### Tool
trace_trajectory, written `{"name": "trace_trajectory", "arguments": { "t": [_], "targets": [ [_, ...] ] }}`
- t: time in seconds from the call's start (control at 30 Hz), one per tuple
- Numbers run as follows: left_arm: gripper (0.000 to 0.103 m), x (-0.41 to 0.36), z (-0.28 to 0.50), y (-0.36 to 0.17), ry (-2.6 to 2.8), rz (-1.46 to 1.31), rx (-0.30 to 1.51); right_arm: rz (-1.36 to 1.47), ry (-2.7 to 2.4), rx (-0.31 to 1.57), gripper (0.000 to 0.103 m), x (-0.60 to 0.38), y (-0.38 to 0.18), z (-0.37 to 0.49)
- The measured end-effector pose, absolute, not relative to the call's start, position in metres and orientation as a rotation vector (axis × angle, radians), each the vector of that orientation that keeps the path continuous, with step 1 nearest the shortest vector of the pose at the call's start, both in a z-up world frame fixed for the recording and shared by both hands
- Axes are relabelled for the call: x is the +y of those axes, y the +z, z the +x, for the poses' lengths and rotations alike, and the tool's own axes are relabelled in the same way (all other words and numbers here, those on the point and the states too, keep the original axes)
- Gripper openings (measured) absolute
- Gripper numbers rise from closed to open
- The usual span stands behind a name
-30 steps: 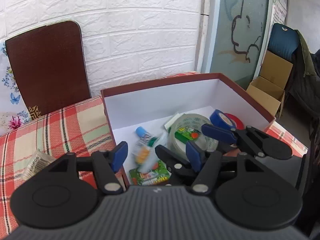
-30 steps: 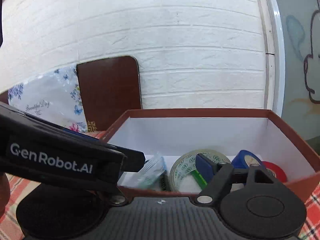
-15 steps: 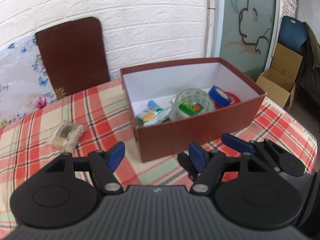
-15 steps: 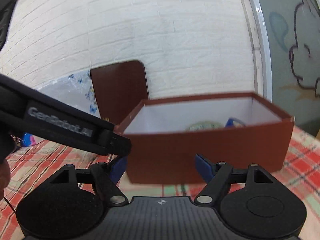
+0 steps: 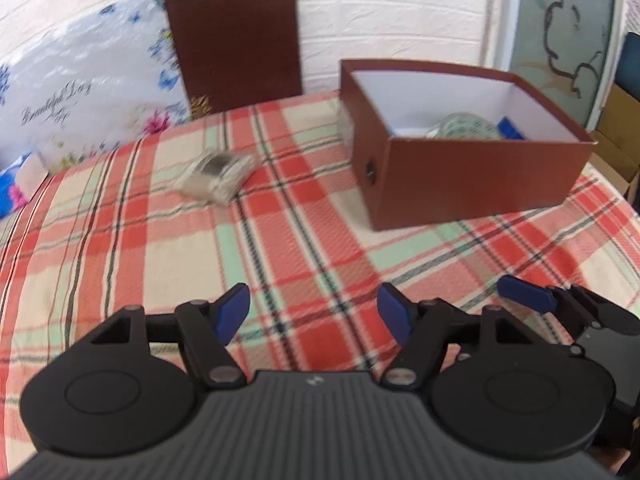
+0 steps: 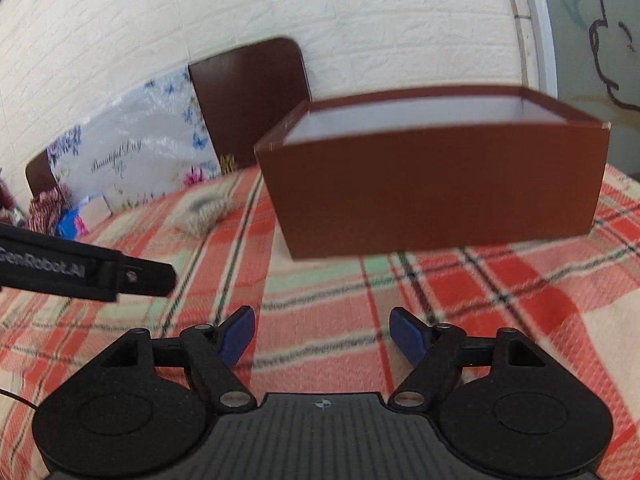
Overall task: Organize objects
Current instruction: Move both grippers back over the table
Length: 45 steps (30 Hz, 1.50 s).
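Note:
A brown open box (image 5: 472, 176) with white inside stands on the checked tablecloth at the right. A clear tape roll (image 5: 464, 130) and a blue item (image 5: 510, 126) show over its rim. A clear plastic packet (image 5: 218, 176) lies on the cloth left of the box. My left gripper (image 5: 315, 314) is open and empty, low over the cloth, well short of both. My right gripper (image 6: 324, 334) is open and empty too, facing the box's (image 6: 436, 196) front wall. In the right wrist view the packet (image 6: 206, 208) is blurred, and the box's contents are hidden.
A brown board (image 5: 236, 40) and a flowered plastic bag (image 5: 80, 100) lean on the white brick wall behind the table. A cardboard carton (image 5: 620, 140) sits beyond the right edge. The checked tablecloth (image 5: 280, 240) is bare between the grippers and the box.
Both grippers have drawn back from over the box toward the near side of the table and dropped lower. The box now looks farther off, and the packet has come into fuller view.

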<state>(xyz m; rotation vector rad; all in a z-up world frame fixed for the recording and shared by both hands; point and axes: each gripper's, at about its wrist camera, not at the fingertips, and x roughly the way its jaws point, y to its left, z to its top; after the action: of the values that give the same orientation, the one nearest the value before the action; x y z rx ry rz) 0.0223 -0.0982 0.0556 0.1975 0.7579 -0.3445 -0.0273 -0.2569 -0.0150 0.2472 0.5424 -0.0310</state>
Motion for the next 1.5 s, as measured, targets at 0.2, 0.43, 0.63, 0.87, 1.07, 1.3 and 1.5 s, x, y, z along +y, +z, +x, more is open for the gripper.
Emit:
{"name": "trace_trajectory", "arguments": {
  "t": [0.2, 0.43, 0.63, 0.87, 1.07, 1.3, 1.5],
  "targets": [
    [0.072, -0.078, 0.024, 0.035, -0.266, 0.192, 0.803, 0.209, -0.027, 0.542, 0.077, -0.250, -0.019, -0.031],
    [0.072, -0.061, 0.031, 0.012, -0.210, 0.183, 0.858, 0.165, -0.034, 0.542, 0.078, -0.244, -0.019, -0.032],
    [0.073, -0.048, 0.035, 0.005, -0.190, 0.154, 0.865, 0.128, -0.041, 0.557, 0.079, -0.239, -0.019, -0.029],
    [0.079, -0.033, 0.041, 0.001, -0.162, 0.132, 0.851, 0.040, -0.013, 0.582, 0.080, -0.218, -0.019, -0.024],
    [0.080, -0.016, 0.048, -0.001, -0.137, 0.137, 0.826, 0.009, 0.054, 0.604, 0.080, -0.198, -0.017, -0.015],
    [0.082, 0.025, 0.066, -0.004, -0.048, 0.124, 0.797, 0.018, 0.152, 0.633, 0.079, -0.169, -0.014, 0.008],
    [0.095, 0.055, 0.083, -0.014, -0.007, 0.161, 0.709, -0.004, 0.180, 0.633, 0.080, -0.143, -0.017, 0.037]
  ]
}}
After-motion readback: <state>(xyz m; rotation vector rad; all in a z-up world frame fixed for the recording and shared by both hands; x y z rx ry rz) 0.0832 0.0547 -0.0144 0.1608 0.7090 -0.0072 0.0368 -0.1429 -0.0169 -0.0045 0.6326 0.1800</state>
